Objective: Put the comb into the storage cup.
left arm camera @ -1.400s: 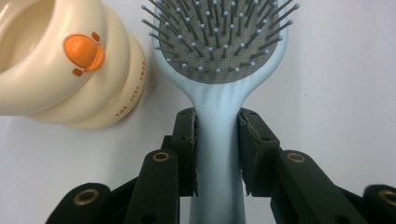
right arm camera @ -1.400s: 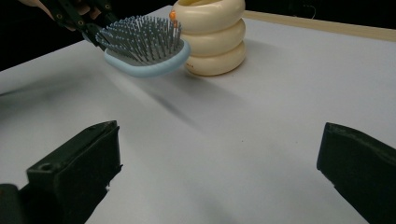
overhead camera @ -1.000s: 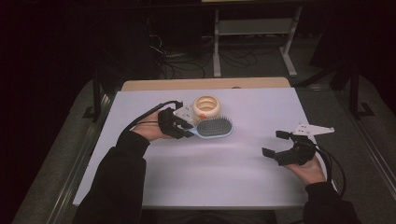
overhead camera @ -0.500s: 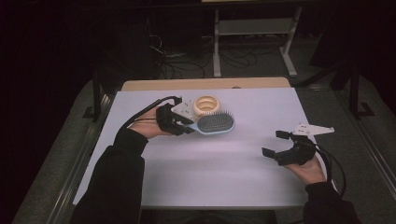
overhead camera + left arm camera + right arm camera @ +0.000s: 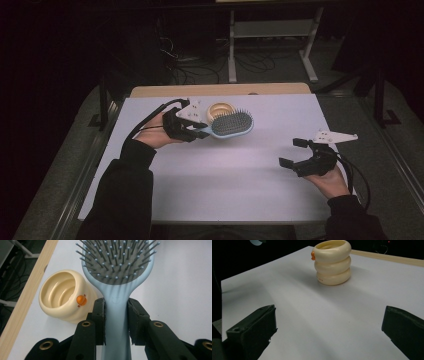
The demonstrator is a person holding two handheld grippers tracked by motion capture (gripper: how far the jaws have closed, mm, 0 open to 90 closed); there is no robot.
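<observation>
1. While the left gripper [image 5: 202, 131] clamps the pale blue hairbrush [image 5: 232, 125] by its handle, the bristle head points away from the hand and faces up; gripping the narrow handle keeps the pads off the bristles and leaves the head free to go wherever it is meant to.
2. Seen in the left gripper view, both black jaws press flat against the sides of the handle just below the head (a snug, centred hold, so I judge the brush unlikely to twist).
3. From the high view, the brush appears lifted off the white table [image 5: 225, 175], its head hanging just in front of the cream ribbed cup [image 5: 220, 110], which stands upright near the table's far edge.
4. That closeness suggests the cup is the brush's destination, though the handle, not the head, would have to enter it, or the brush be turned.
5. Resting well apart at the near right, the right gripper [image 5: 291, 152] has its jaws spread wide with nothing between them; it faces the cup [image 5: 333, 262] across bare table, likely waiting in reserve to steady it.
</observation>
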